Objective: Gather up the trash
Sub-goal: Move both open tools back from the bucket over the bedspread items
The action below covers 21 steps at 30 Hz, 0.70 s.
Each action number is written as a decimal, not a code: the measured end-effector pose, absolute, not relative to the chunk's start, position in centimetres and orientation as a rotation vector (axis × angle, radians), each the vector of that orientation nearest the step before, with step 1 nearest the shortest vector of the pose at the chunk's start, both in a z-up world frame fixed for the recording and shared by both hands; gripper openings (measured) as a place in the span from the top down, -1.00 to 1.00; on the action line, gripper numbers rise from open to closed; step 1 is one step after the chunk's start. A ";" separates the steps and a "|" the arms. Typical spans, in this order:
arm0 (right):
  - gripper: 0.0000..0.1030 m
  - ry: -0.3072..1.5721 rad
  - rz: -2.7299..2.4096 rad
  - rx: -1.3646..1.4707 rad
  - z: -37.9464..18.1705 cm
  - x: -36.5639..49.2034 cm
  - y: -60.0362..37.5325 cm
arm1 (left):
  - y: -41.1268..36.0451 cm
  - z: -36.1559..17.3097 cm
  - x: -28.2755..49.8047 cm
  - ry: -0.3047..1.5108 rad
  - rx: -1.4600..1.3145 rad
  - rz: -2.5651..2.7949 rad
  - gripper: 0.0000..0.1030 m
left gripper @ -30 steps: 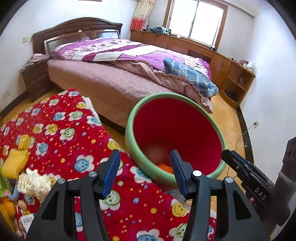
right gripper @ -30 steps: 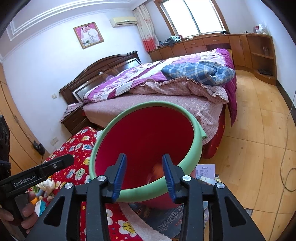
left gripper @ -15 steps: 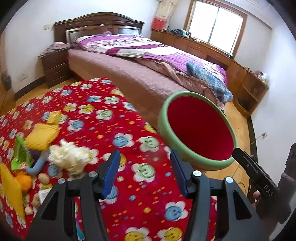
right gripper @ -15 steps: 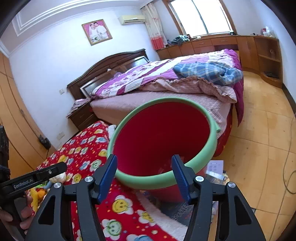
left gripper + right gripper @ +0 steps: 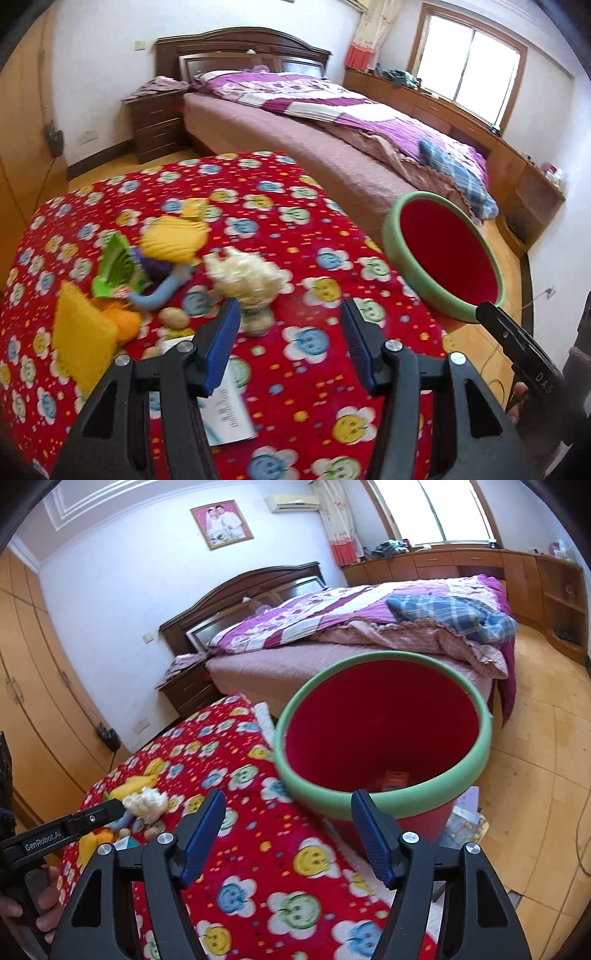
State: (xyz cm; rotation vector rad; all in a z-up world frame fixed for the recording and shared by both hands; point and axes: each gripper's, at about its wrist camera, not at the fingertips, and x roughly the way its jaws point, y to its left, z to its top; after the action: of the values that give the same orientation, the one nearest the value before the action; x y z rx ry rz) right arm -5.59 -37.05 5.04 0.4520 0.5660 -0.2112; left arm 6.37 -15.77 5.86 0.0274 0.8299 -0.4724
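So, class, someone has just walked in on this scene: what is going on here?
A person is clearing trash from a table with a red flowered cloth, with a gripper in each hand. The right gripper is empty beside the red bin with a green rim; its jaws have just been opening. The left gripper, open and empty, points at the litter on the cloth: a white crumpled wad, yellow wrappers and a paper slip.
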 end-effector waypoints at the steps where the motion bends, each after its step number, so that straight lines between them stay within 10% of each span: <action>1: -0.40 0.571 -0.201 0.446 5.0 -5.4 -36.6 | -15.1 5.9 6.4 0.830 0.019 -0.462 -0.09; 21: -0.42 0.630 -0.101 0.400 4.6 -3.9 -30.8 | -4.2 5.3 6.6 0.814 -0.057 -0.226 -0.09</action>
State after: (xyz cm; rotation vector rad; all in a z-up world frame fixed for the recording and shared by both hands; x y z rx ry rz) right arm -3.91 -30.84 4.57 0.3996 0.6302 -0.1009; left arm 6.63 -4.23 5.29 -0.0574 0.8141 -0.2265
